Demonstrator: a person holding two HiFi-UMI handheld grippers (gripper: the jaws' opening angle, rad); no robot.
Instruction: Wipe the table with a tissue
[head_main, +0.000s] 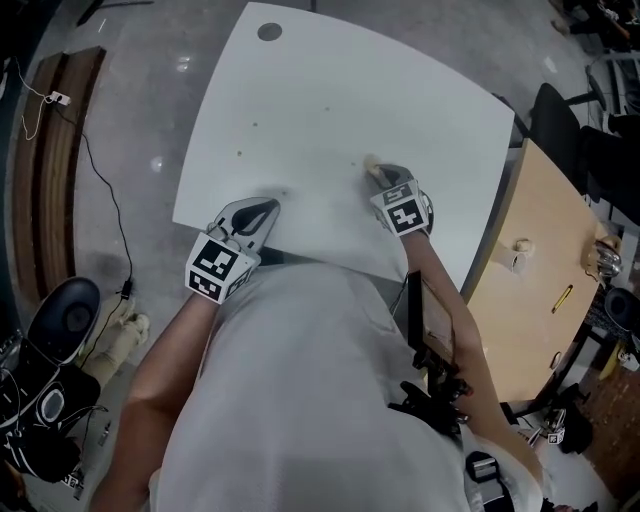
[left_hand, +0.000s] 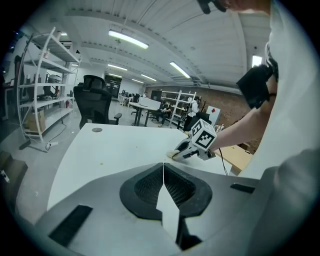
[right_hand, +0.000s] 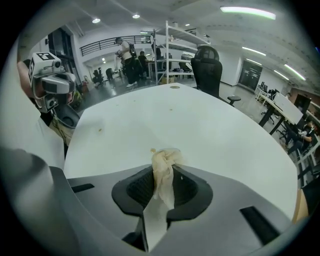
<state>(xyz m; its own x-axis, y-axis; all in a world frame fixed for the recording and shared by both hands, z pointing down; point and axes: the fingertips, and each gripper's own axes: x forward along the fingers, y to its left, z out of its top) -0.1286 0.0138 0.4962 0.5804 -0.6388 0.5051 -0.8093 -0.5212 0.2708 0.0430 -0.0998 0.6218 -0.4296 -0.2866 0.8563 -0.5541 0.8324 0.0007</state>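
Observation:
A crumpled, stained tissue (right_hand: 164, 165) is pinched in my right gripper (right_hand: 165, 159), which is shut on it. In the head view that right gripper (head_main: 378, 172) points down at the white table (head_main: 330, 110), with the tissue (head_main: 371, 164) touching the top near the front middle. The left gripper view shows the right gripper (left_hand: 186, 149) pressing the tissue (left_hand: 172, 154) on the surface. My left gripper (head_main: 262, 212) hovers at the table's near left edge; its jaws meet with nothing between them (left_hand: 163, 165). A few small specks (head_main: 240, 153) dot the tabletop.
A round grommet hole (head_main: 270, 31) sits at the table's far corner. A wooden desk (head_main: 545, 260) with small items stands to the right. A black office chair (left_hand: 94, 102) stands beyond the far edge, shelving (left_hand: 47, 90) at the left. Cables and a dark round device (head_main: 62, 320) lie on the floor.

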